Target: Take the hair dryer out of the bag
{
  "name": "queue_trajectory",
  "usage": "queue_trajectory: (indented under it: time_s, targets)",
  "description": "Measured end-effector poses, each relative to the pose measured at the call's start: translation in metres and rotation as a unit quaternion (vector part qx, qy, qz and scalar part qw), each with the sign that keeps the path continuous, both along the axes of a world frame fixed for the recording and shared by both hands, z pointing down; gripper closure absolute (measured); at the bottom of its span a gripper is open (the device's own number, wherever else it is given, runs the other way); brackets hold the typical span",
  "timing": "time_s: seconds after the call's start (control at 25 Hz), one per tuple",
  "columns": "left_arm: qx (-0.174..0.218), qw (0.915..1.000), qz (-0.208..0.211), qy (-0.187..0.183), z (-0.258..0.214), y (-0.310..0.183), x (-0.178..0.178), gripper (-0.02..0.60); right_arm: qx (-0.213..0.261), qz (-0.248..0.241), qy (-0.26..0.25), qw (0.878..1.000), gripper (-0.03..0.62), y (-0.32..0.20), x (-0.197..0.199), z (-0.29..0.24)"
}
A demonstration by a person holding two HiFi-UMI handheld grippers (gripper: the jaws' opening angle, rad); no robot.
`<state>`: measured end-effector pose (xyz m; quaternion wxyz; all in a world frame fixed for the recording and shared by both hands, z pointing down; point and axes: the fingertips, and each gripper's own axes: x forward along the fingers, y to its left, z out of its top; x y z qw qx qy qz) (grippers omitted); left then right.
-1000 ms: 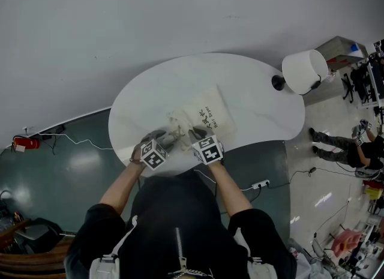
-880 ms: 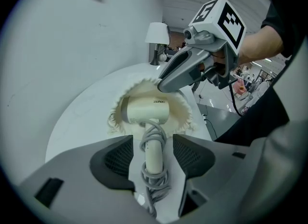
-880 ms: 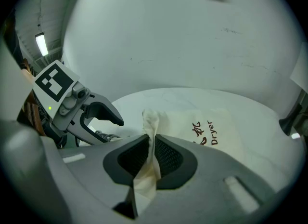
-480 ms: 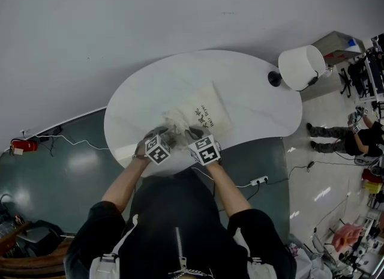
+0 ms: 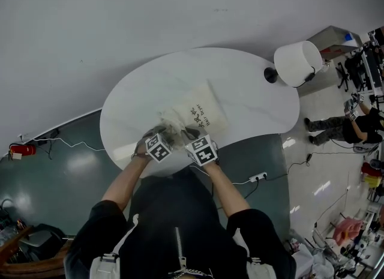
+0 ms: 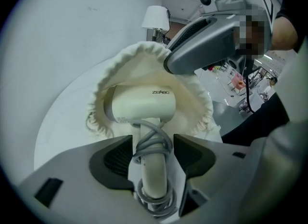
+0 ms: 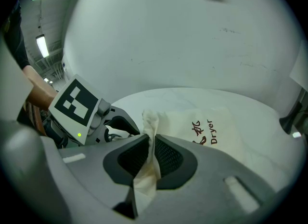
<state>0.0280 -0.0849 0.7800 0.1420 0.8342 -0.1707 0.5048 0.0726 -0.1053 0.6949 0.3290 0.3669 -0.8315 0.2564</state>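
Note:
A cream drawstring bag (image 5: 203, 111) printed "Dryer" lies on the white oval table (image 5: 180, 74). In the left gripper view its mouth (image 6: 144, 54) gapes, and a cream hair dryer (image 6: 139, 105) sits inside with its handle (image 6: 154, 170), wrapped in grey cord, pointing out. My left gripper (image 6: 153, 154) is open and straddles that handle, with a gap on each side of it. My right gripper (image 7: 150, 158) is shut on the bag's rim fabric (image 7: 151, 122) and holds it up. In the head view both grippers, left (image 5: 170, 137) and right (image 5: 191, 135), meet at the bag's near end.
A white lamp shade (image 5: 294, 63) stands at the table's right end, with its dark base (image 5: 270, 75) beside it. Cables and a power strip (image 5: 259, 178) lie on the dark floor below the table's near edge. A person (image 5: 354, 131) is on the floor far right.
My left gripper has come down and in toward the bag's mouth, around the dryer handle. The right gripper has kept its hold on the rim and stayed where it was.

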Motion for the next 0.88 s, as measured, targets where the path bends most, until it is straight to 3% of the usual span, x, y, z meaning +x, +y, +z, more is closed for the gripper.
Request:
queue_trajectory:
  time_s: [0.56,0.88]
  targets:
    - [-0.030,0.9991,0.023,-0.019,0.017,0.002,0.007,0.328,-0.004,0.002,-0.006,1.000,0.556,-0.001,0.002,0.001]
    - [-0.007,0.9992,0.032,-0.024,0.023,0.003,0.008,0.327,-0.006,0.003,-0.008,1.000,0.556,-0.002,0.003,0.002]
